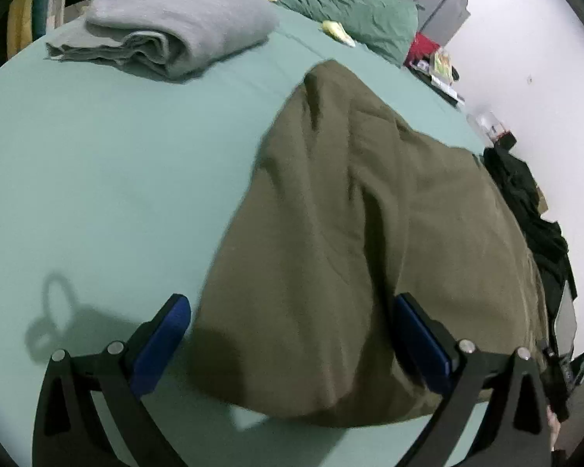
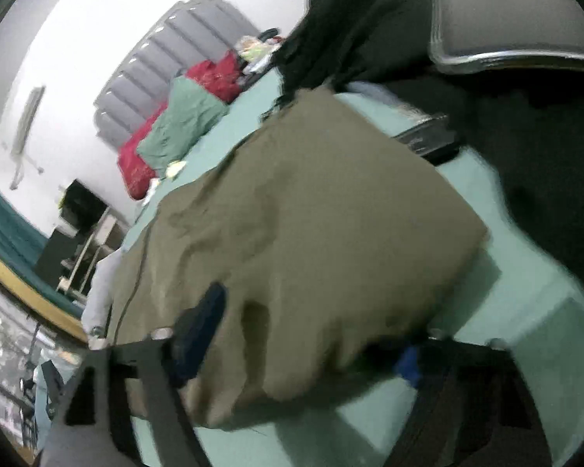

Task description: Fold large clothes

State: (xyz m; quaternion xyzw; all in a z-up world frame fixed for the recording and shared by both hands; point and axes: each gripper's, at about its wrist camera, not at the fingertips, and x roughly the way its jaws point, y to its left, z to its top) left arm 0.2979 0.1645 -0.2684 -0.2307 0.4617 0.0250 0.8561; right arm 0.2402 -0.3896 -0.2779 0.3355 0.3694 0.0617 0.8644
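A large olive-green garment lies spread on the pale green bed sheet, its near edge folded over. My left gripper is open, its blue-padded fingers straddling the garment's near corner just above it. In the blurred right wrist view the same garment fills the middle. My right gripper stands wide around the garment's near edge, with the cloth bunched between the blue pads; the right pad is mostly hidden under the cloth.
A folded grey blanket lies at the far left of the bed. Green and red pillows rest against the grey headboard. Dark clothes hang off the bed's right edge. A dark chair stands close by.
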